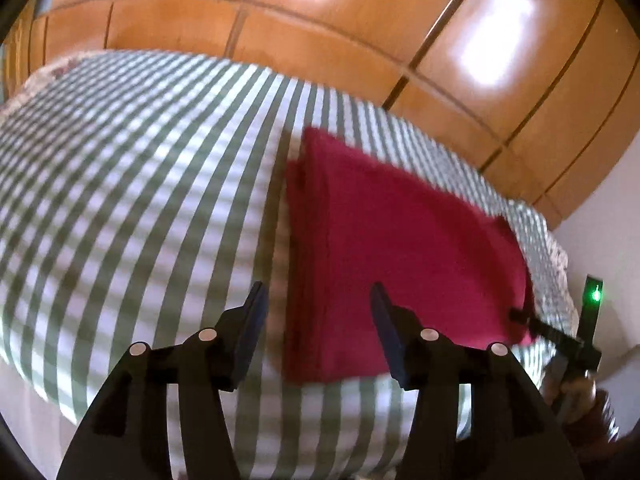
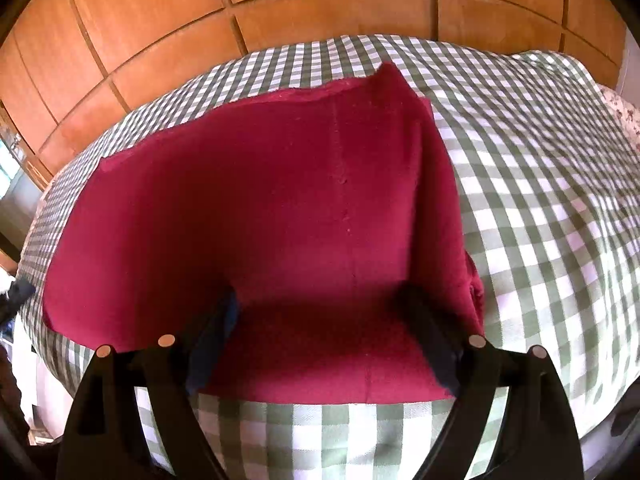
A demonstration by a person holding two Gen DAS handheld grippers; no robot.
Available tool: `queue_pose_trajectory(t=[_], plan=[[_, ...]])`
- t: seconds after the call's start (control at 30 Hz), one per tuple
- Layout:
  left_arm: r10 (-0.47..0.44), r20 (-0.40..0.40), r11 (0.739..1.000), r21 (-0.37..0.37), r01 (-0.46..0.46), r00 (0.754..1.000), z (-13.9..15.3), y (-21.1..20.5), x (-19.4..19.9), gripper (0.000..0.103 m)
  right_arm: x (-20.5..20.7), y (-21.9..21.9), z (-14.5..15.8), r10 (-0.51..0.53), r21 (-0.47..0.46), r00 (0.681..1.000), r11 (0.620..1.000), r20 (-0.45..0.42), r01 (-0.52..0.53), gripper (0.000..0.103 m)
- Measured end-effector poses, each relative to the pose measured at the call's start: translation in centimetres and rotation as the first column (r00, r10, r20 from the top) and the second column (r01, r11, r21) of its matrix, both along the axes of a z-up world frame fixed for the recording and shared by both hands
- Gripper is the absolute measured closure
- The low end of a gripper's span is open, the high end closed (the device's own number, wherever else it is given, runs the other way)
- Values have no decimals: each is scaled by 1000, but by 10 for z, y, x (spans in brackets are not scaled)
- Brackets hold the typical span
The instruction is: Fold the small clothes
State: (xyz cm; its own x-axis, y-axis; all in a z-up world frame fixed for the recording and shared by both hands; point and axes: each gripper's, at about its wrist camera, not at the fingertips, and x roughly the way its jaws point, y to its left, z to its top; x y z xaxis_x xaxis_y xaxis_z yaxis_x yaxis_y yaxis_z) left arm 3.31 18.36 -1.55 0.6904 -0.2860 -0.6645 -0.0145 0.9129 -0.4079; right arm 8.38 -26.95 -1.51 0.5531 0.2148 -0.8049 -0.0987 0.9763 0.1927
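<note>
A red cloth (image 2: 280, 216) lies flat on the checked bedspread (image 2: 540, 200), near its front edge, with wooden cupboard doors (image 2: 160, 32) behind. The right gripper (image 2: 324, 312) hangs over the cloth's near edge, jaws wide apart; its fingertips sink into shadow, so whether they touch the fabric is hard to tell. The left gripper (image 1: 318, 300) hovers at the cloth's left edge (image 1: 400, 248), jaws apart and empty. That view is blurred. A hand (image 1: 576, 392) at its right rim is cut off.
</note>
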Motion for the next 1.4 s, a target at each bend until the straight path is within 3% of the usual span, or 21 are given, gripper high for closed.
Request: queue_pose_trajectory(t=[0.17, 0.27, 0.43, 0.57, 0.63, 0.73, 0.83, 0.9, 1.0, 1.23, 1.4], plan=[[34, 15, 989, 147, -36, 999, 12, -22, 44, 51, 10, 3, 23, 20, 10, 998, 1000, 61, -20, 18], [0, 43, 978, 207, -9, 999, 17, -42, 68, 51, 31, 6, 31, 7, 11, 997, 1000, 77, -8, 18], [1, 41, 971, 239, -11, 999, 11, -53, 112, 51, 73, 11, 32, -7, -32, 996, 999, 85, 10, 18], [40, -13, 962, 272, -35, 999, -10, -49, 143, 51, 111, 1, 11, -70, -88, 997, 993, 36, 73, 18], [72, -74, 961, 271, -49, 995, -32, -39, 155, 51, 123, -7, -1, -84, -70, 996, 994, 18, 85, 13], [101, -79, 974, 209, -82, 992, -46, -24, 155, 44, 126, -10, -11, -78, -57, 995, 995, 58, 81, 10], [110, -61, 962, 258, -91, 992, -45, -31, 152, 43, 121, -5, -17, -74, -80, 991, 993, 107, 83, 9], [130, -53, 950, 291, -109, 990, -44, -34, 149, 36, 120, -6, -18, -75, -77, 990, 993, 120, 84, 9], [156, -66, 958, 255, -134, 986, -47, -26, 150, 32, 118, -6, -18, -74, -70, 988, 994, 133, 84, 9], [196, -22, 933, 313, -180, 980, -30, -33, 137, 31, 117, -6, -17, -74, -61, 987, 995, 144, 83, 8], [140, 28, 940, 312, -141, 990, -6, -40, 111, 31, 116, -6, -17, -76, -63, 986, 994, 151, 87, 8]])
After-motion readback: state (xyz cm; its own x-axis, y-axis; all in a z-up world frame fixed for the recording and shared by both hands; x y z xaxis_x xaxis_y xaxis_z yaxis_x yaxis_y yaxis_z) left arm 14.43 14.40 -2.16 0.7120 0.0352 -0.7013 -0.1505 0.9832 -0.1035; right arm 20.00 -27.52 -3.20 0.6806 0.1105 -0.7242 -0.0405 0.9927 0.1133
